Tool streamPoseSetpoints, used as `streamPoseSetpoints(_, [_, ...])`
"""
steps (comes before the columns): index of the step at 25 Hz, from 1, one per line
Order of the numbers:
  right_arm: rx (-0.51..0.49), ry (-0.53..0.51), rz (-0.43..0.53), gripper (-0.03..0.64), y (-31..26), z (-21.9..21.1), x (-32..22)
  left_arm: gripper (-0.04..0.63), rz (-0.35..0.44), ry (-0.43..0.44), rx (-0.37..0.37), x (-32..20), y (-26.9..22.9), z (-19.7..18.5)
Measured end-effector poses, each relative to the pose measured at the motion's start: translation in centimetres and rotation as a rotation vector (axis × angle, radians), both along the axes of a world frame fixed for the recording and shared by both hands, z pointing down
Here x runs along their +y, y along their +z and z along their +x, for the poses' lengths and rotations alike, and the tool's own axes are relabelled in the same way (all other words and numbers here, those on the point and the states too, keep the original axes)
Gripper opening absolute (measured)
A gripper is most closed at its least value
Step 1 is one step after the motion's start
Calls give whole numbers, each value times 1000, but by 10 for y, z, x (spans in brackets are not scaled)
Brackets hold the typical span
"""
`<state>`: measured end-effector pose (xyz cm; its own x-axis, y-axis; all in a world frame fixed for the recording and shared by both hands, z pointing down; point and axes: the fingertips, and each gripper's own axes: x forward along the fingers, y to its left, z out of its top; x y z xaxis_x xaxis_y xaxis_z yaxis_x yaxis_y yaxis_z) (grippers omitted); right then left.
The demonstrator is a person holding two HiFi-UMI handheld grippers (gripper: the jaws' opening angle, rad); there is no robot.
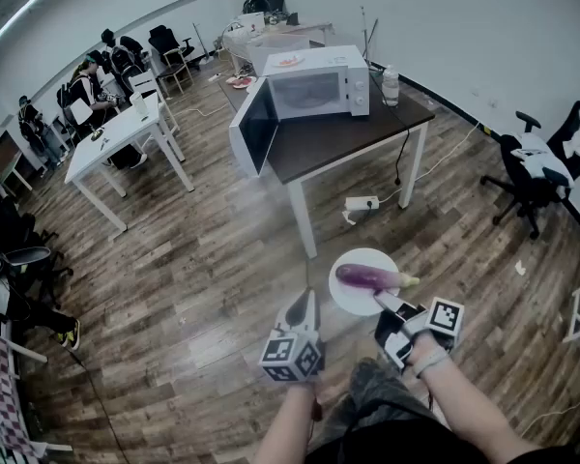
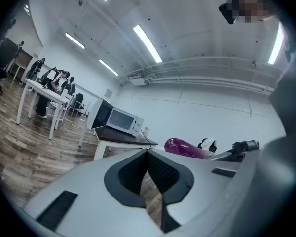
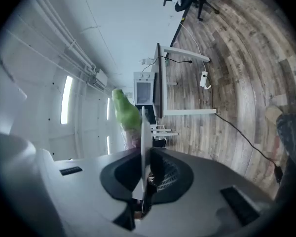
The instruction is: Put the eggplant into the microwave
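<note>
Plate (image 1: pixel 346 300) is clamped by its rim at 4 o'clock in the right hand-held gripper (image 1: pixel 391 305). Eggplant (image 1: pixel 367 277) is carried lying on it, long axis 9-to-3, stem at 3. Left hand-held gripper (image 1: pixel 304 303) is closed on nothing, just off the plate at 8 o'clock. Microwave (image 1: pixel 319 83) is seen at 12 o'clock on the counter (image 1: pixel 338 141), well apart, door (image 1: pixel 254 129) swung open. Plate is best kept level on approach, judged.

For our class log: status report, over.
Right gripper shut on plate rim. Left gripper shut, empty. Eggplant on plate. Microwave ahead, door open.
</note>
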<state>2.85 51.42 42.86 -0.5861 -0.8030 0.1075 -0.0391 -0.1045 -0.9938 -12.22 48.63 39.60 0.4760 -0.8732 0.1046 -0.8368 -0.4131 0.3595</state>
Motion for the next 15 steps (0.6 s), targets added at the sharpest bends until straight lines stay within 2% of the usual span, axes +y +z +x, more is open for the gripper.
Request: streamPoseSetpoints(15, [-9,-28,-28,25,13,24,-105,5,-24,-16,-41,-108,7,20])
